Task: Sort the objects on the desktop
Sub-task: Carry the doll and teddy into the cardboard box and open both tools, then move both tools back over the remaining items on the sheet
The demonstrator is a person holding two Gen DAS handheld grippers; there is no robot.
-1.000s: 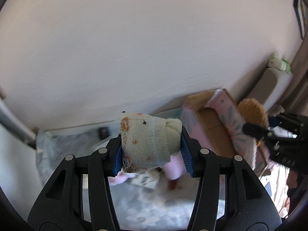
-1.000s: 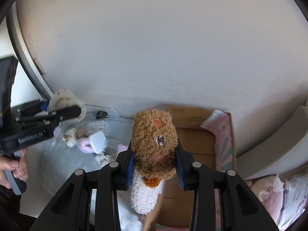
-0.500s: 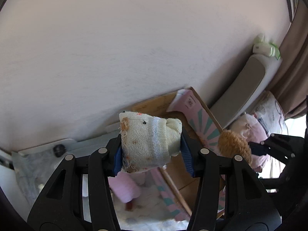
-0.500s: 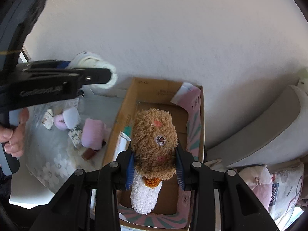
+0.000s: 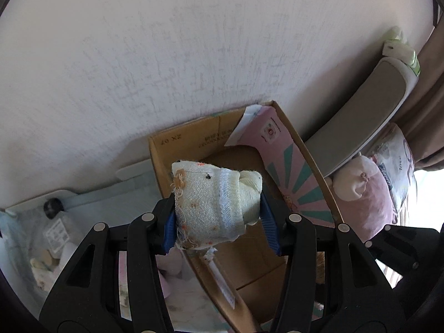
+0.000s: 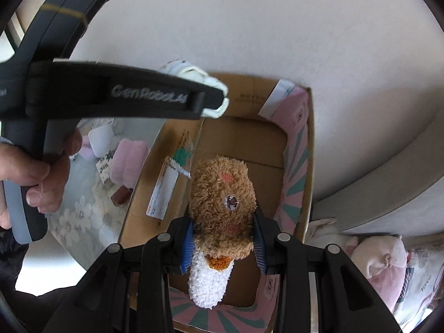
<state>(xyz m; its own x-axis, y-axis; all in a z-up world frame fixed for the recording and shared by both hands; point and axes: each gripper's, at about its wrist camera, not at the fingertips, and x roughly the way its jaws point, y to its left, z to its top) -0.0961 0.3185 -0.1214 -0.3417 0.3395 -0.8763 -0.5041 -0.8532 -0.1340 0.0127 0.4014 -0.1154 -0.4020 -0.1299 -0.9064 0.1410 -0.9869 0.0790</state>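
My left gripper is shut on a rolled cream sock with orange specks and a pale blue band. It holds the sock above the left wall of an open cardboard box. My right gripper is shut on a fuzzy brown and white sock and holds it over the inside of the same box. The left gripper's arm crosses the right wrist view at upper left, with the cream sock at its tip.
A flat paper packet leans on the box's left wall. Left of the box, on a floral cloth, lie a pink sock, a white cup and small items. A grey cushion and pink pillows lie to the right.
Both grippers have moved right from the cloth to over the box, each holding its sock. The right gripper has dropped closer to the box.
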